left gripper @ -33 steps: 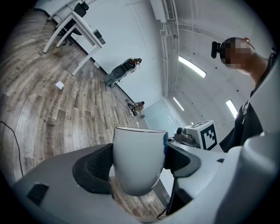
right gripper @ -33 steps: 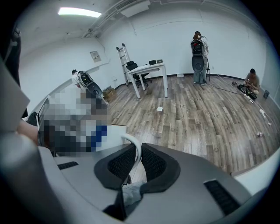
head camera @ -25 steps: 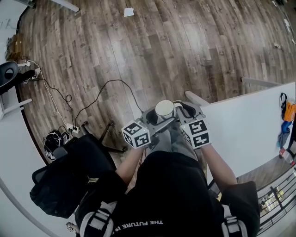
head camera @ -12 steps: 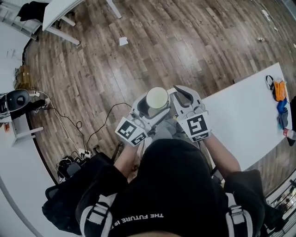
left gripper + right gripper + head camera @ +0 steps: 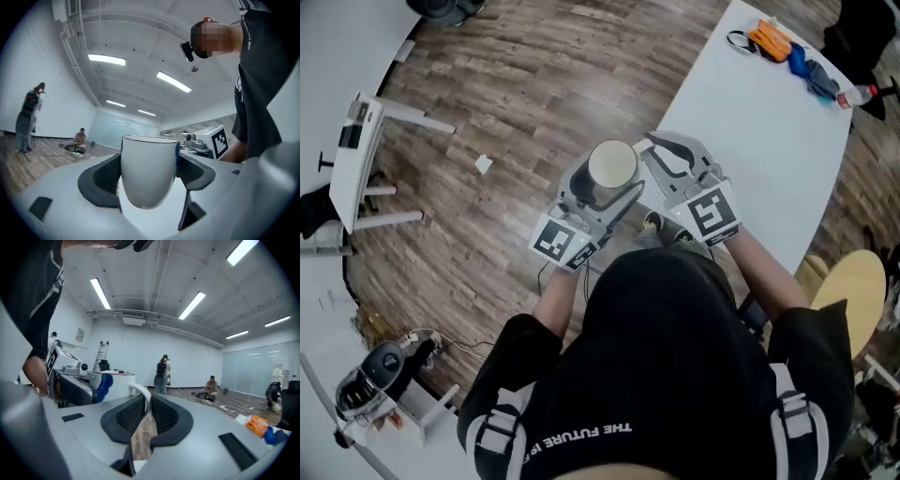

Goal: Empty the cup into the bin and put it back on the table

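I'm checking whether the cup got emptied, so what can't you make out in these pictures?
- The cup contents: left gripper view looks at it from the side, so the wall hides the inside; head view shows the opening small and pale.
- The bin: in no view.
- The orange and blue items on the table far end: head view, too small to identify.
- The handle: right gripper view, mostly covered by the pads.

Wood floor [image 5: 534, 84], white paper scrap [image 5: 483, 165], round yellow stool [image 5: 853, 281], orange item [image 5: 769, 39], possibly scissors
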`<action>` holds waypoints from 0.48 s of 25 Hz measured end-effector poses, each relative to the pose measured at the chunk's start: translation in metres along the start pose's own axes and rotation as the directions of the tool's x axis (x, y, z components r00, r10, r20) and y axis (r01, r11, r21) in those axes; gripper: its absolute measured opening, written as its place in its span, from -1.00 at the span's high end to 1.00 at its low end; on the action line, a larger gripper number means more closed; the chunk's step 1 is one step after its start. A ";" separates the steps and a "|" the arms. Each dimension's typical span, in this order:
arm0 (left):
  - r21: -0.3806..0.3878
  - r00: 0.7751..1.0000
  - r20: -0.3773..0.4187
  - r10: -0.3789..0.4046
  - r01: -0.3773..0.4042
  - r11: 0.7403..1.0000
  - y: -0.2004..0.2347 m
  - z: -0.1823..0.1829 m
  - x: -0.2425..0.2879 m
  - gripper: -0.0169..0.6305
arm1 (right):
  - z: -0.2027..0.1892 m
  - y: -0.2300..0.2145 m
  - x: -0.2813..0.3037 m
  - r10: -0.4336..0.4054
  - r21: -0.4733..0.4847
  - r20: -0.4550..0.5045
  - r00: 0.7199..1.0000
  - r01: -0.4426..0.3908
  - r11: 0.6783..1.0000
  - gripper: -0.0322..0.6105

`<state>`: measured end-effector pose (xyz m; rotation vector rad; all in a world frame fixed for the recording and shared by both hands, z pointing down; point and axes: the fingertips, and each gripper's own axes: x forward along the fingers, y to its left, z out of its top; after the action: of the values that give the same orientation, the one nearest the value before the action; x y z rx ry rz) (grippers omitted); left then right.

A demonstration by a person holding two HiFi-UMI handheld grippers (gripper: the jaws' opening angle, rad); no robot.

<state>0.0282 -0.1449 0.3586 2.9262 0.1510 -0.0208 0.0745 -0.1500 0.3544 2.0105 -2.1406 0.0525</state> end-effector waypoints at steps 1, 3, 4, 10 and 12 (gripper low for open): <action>0.005 0.997 -0.020 -0.076 0.076 0.997 -0.012 -0.001 0.025 -0.19 | -0.005 -0.022 -0.020 -0.064 0.018 -0.014 0.998 0.064 0.998 0.75; 0.012 0.979 -0.049 -0.199 0.200 0.980 -0.037 -0.006 0.074 -0.19 | -0.014 -0.065 -0.058 -0.166 0.024 -0.035 0.985 0.167 0.986 0.75; 0.015 0.966 -0.058 -0.251 0.253 0.967 -0.051 -0.010 0.098 -0.19 | -0.019 -0.086 -0.077 -0.210 0.017 -0.041 0.977 0.211 0.977 0.75; 0.021 0.871 -0.116 -0.478 0.483 0.875 -0.152 -0.042 0.200 -0.19 | -0.058 -0.163 -0.203 -0.437 0.026 -0.090 0.895 0.441 0.897 0.75; 0.013 0.842 -0.139 -0.522 0.528 0.849 -0.178 -0.053 0.218 -0.19 | -0.071 -0.175 -0.232 -0.487 0.041 -0.101 0.867 0.493 0.869 0.75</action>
<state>0.2267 0.0612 0.3678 2.8320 0.9849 0.0837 0.2686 0.0775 0.3638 2.4773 -1.5328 0.1316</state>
